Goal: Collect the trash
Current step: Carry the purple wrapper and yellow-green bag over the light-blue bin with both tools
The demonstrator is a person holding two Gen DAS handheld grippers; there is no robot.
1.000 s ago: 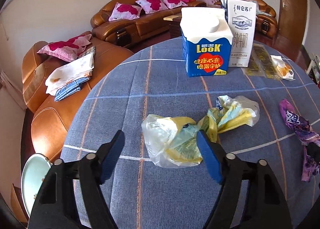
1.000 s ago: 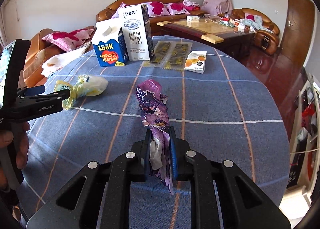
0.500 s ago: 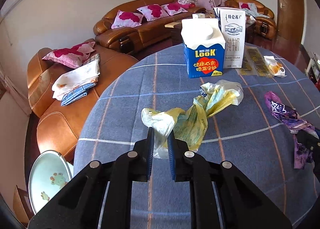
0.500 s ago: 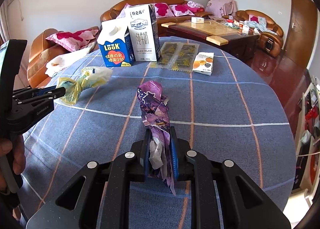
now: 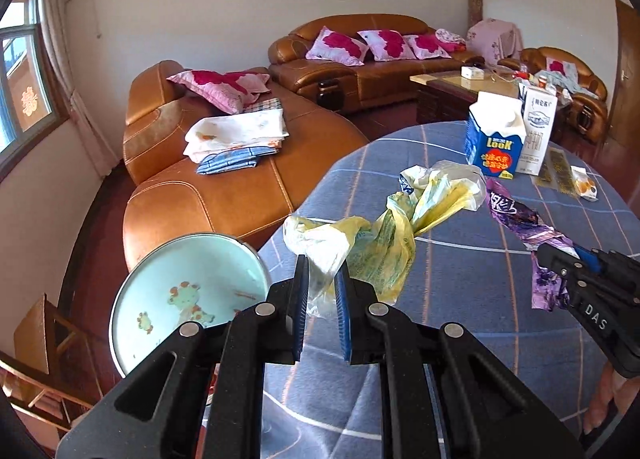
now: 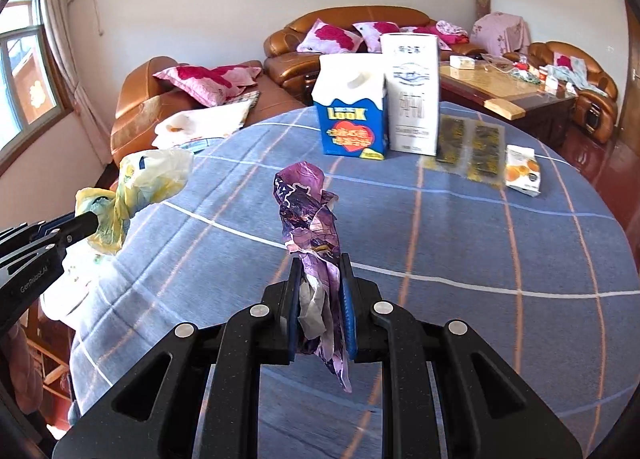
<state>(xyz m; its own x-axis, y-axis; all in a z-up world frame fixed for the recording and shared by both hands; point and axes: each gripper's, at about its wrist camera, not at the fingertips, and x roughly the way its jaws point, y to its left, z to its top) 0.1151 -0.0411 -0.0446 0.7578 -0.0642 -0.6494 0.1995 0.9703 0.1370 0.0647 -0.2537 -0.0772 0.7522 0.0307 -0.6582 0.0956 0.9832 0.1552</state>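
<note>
Crinkly yellow plastic bag [image 5: 384, 243] pinched in L gripper [image 5: 322, 295]; R gripper [image 6: 322, 299] clamps crumpled purple foil wrapper [image 6: 310, 219].

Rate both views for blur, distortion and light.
Left wrist view: sharp, daylit, strong fisheye bending the table edge and dark corners. Right wrist view: same curvature, slight motion blur on the tall white carton and the flat dark sachets.

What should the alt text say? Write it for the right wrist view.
The right gripper is shut on a crumpled purple wrapper above a blue checked tablecloth. At left, the left gripper holds a yellow plastic bag; two cartons stand behind.
</note>
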